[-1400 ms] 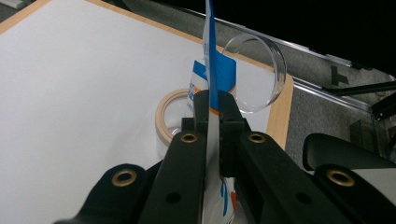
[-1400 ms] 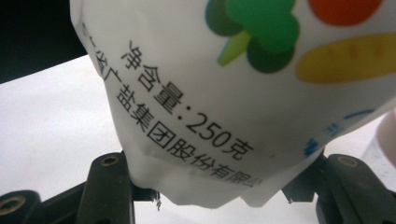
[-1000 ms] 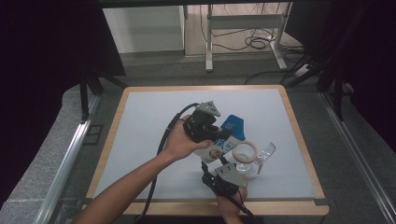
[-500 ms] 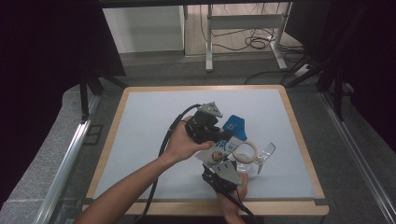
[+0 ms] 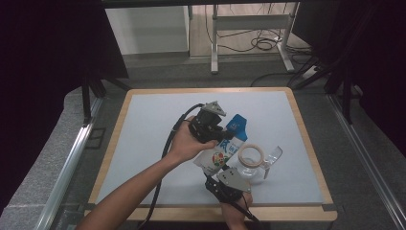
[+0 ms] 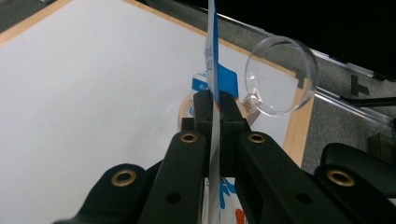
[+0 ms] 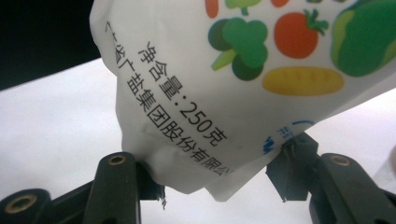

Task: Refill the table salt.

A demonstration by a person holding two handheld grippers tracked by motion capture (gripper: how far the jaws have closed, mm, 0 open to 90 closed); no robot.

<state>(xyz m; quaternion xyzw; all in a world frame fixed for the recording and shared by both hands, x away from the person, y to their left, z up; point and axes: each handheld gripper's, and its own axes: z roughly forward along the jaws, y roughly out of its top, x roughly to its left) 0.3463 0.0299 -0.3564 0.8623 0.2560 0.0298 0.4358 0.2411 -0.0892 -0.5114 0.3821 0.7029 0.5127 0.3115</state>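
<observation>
A white and blue pouch (image 5: pixel 226 152) printed with vegetables hangs tilted above the table. My left gripper (image 5: pixel 224 136) is shut on its thin upper edge, and in the left gripper view the jaws (image 6: pixel 215 100) pinch the pouch (image 6: pixel 214 65) flat between them. My right gripper (image 5: pixel 214 173) comes from the near edge to the lower end of the pouch. Its jaws have just been closing. In the right gripper view the bottom of the pouch (image 7: pixel 233 70) sits between the jaws of my right gripper (image 7: pixel 219 175), and both pads press its crumpled corners.
A beige tape ring (image 5: pixel 240 155) lies right of the pouch. A clear glass cup (image 5: pixel 268 163) lies on its side beside it, seen also as the cup (image 6: pixel 280 77) past the left jaws. The white table (image 5: pixel 158 124) has a wooden rim.
</observation>
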